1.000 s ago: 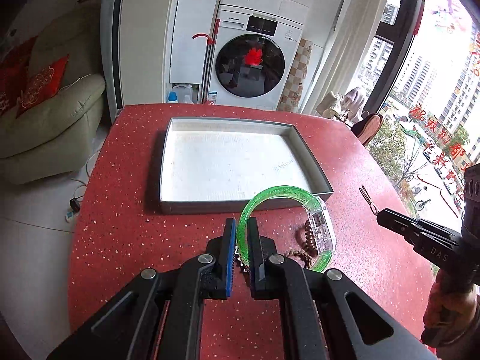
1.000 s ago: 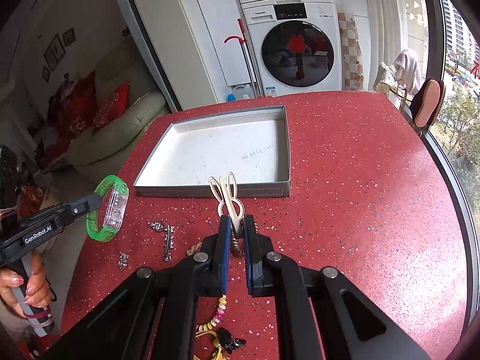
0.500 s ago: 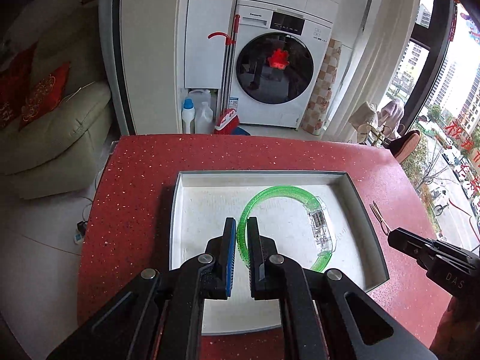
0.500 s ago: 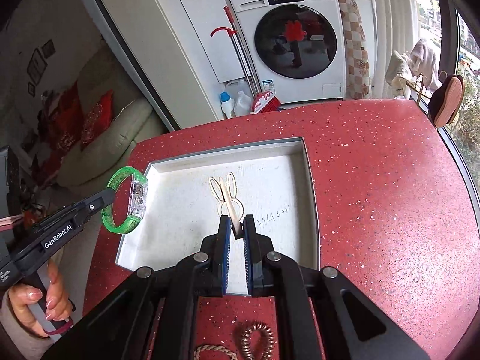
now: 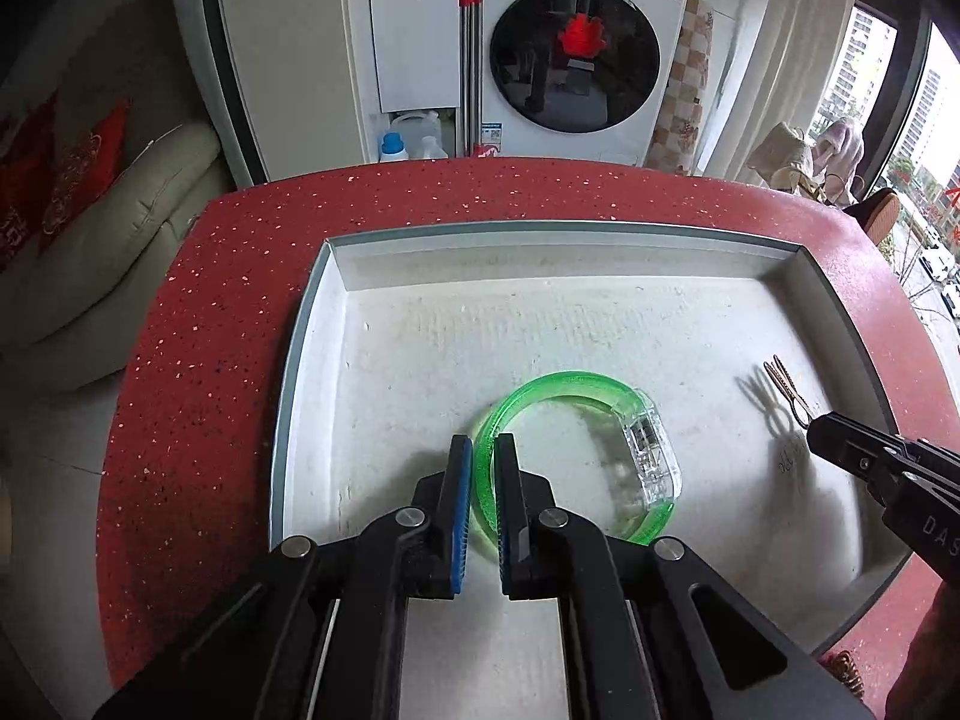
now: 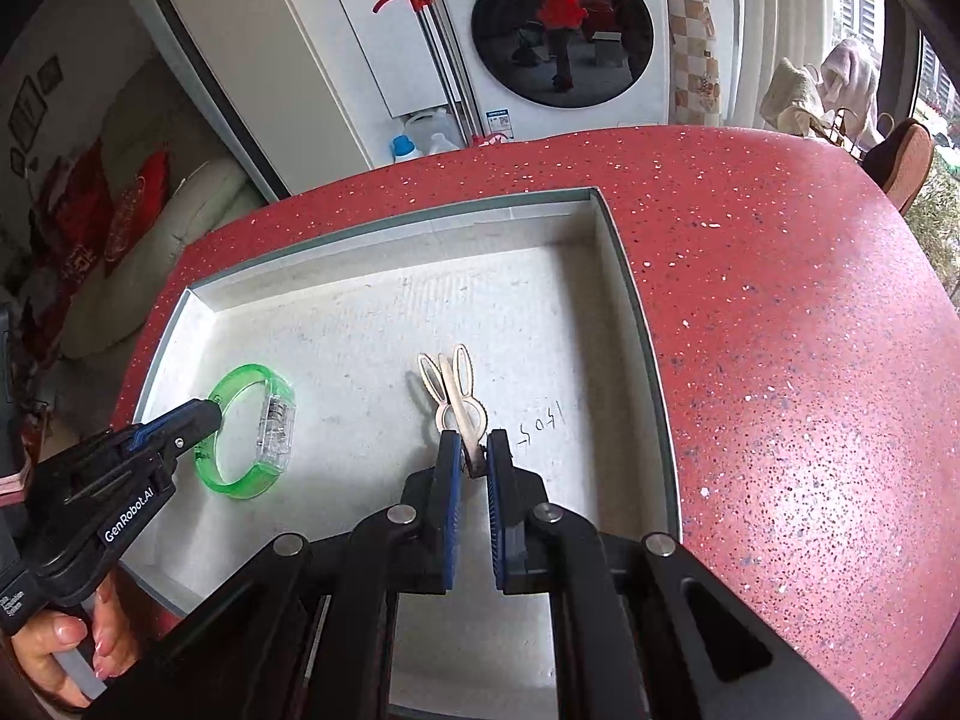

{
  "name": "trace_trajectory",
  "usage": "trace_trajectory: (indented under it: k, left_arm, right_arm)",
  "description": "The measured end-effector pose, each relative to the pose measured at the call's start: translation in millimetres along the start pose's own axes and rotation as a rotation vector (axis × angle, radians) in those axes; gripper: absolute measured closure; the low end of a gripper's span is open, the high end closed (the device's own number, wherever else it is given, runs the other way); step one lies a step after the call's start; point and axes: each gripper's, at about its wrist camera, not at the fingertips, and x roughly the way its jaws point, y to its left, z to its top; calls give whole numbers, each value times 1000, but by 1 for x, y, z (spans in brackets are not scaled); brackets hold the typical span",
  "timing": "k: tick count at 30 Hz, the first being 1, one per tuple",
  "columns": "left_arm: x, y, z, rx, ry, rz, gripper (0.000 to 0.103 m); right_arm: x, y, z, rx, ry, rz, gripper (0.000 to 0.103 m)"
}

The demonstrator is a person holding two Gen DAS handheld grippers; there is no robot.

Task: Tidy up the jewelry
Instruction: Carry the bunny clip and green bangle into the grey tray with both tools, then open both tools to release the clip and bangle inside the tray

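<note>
Bracelet [image 5: 576,444], hairclip [image 6: 459,399] moved over tray [image 5: 312,324], clamped between jaws.

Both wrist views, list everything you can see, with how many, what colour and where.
tray: one, white inside with a grey rim, on the table
table: one, red speckled
bracelet: one, clear green with a transparent block, low over the tray floor, contact unclear
rabbit-ear clip: one, pale metal, over the tray, right of the bracelet
washing machine: one, white, behind the table
sofa: one, cream, far left
left gripper: black, shut on the bracelet
right gripper: black, shut on the clip
hand: one, on the left gripper's handle
</note>
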Motion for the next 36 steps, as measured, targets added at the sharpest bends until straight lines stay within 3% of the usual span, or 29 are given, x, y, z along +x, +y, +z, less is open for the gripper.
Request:
trace_trajectory:
  k: [8, 9, 10, 12, 23, 28, 29, 30, 31, 33, 36]
  left_arm:
    - [0, -7, -7, 60, -37, 105, 77]
    - [-1, -7, -6, 61, -38, 102, 77]
    - [-4, -6, -6, 61, -47, 99, 77]
    - [-10, -5, -6, 55, -70, 97, 77]
    - [-53, 7, -10, 8, -154, -3, 77]
    - [-82, 14, -25, -14, -190, -60, 77]
    - [-88, 15, -29, -16, -193, -65, 69]
    - [-93, 16, -32, -19, -193, -71, 48]
    - [-98, 18, -35, -31, -189, -71, 0]
    - [-111, 24, -44, -65, -228, -57, 0]
    - [-120, 27, -57, -61, -228, -73, 0]
  right_arm:
    - [0, 4, -5, 2, -6, 2, 90]
    - [-1, 4, -5, 11, -3, 16, 83]
    - [-3, 3, -5, 24, -1, 31, 69]
    - [-8, 1, -8, 44, -11, 69, 59]
    - [-56, 8, -16, 72, -95, 111, 49]
    - [-80, 15, -27, 73, -118, 120, 39]
    - [-84, 18, -32, 71, -121, 123, 37]
    - [-88, 20, -35, 68, -123, 125, 33]
    - [-93, 22, -39, 67, -129, 125, 32]
    - [-101, 25, -47, 66, -137, 131, 32]
    - [-109, 29, -59, 58, -138, 139, 21]
